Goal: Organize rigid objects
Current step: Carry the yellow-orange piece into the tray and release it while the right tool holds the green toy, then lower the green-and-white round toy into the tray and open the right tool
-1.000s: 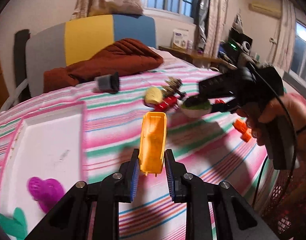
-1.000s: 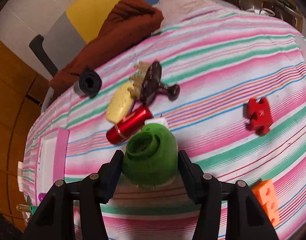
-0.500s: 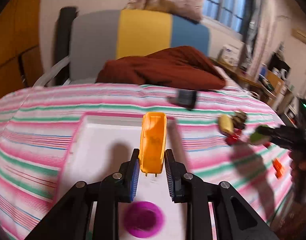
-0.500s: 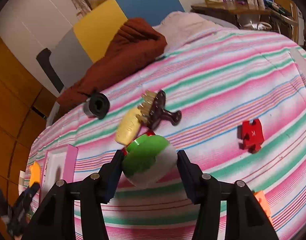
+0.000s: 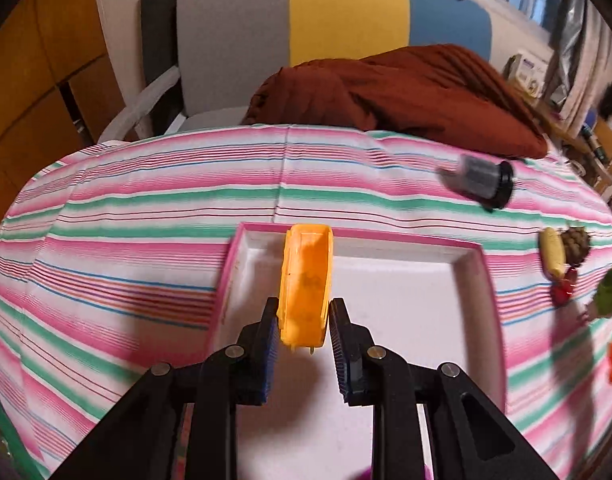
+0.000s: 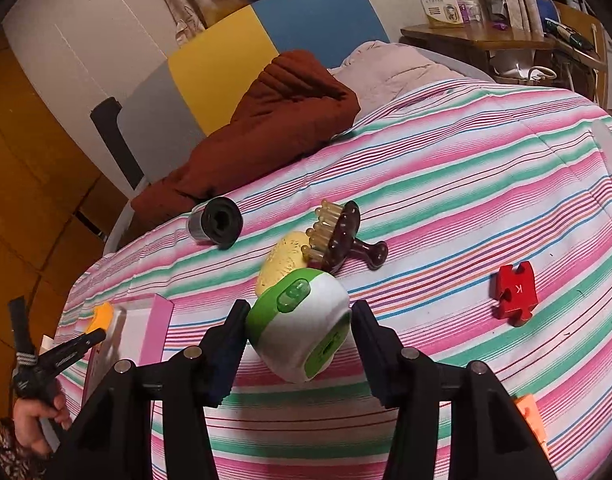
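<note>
My left gripper (image 5: 303, 320) is shut on an orange plastic scoop-shaped piece (image 5: 306, 276). It hangs over the far left corner of a white tray with a pink rim (image 5: 406, 292). In the right wrist view the same left gripper (image 6: 93, 334) and orange piece (image 6: 99, 314) show at the tray's (image 6: 153, 320) far side, with a person's hand below. My right gripper (image 6: 299, 320) is shut on a green and white rounded device (image 6: 306, 332), held tilted above the striped bedspread.
On the bedspread lie a black cylinder (image 6: 217, 222), a pale yellow oval (image 6: 283, 258), a brown massage brush (image 6: 342, 236), a red puzzle piece (image 6: 516, 294) and an orange block (image 6: 530, 412). A rust-coloured quilt (image 6: 273, 120) is heaped at the back.
My left gripper has swung left with the orange piece, from over the striped bedspread to over the tray. The green and white device has tilted in my right gripper, its white side now showing.
</note>
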{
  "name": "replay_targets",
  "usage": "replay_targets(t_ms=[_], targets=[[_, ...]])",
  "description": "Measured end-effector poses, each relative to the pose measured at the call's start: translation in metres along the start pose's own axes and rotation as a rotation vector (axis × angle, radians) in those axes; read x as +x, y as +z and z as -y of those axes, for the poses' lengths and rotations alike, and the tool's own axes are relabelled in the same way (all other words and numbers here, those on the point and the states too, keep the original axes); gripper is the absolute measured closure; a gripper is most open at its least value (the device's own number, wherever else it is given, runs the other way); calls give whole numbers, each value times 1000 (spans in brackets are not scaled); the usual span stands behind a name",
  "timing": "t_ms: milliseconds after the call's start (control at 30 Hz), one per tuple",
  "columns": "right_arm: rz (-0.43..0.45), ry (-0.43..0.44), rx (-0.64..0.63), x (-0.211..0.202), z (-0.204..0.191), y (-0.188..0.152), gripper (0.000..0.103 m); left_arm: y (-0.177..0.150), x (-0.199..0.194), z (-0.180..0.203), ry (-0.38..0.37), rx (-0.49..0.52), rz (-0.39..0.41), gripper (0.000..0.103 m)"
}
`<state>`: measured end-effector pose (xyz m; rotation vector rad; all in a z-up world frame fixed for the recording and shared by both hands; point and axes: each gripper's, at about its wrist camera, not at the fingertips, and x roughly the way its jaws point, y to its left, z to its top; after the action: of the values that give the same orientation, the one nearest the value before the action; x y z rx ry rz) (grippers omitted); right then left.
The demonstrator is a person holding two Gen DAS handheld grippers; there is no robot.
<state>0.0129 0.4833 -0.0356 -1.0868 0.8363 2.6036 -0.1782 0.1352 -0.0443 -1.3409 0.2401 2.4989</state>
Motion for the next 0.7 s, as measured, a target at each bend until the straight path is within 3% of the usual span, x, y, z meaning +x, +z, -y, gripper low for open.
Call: replay_targets(t_ms=[233, 300, 367, 567, 700], targets=[[2, 7, -6, 1, -2, 1, 51, 4, 20, -13, 19, -58, -39, 77], [-2, 8, -10, 2, -3, 1, 51, 1, 15, -15, 21, -74, -24, 65], [-6, -1, -19, 4, -5, 0, 51, 0, 9, -15, 11, -79, -4, 40], [-4, -21, -33, 5, -7, -2, 51, -8, -30, -11, -30, -86, 113, 16], [6, -23, -38, 3, -8, -3, 51, -26, -60, -7, -39, -78, 214, 9]])
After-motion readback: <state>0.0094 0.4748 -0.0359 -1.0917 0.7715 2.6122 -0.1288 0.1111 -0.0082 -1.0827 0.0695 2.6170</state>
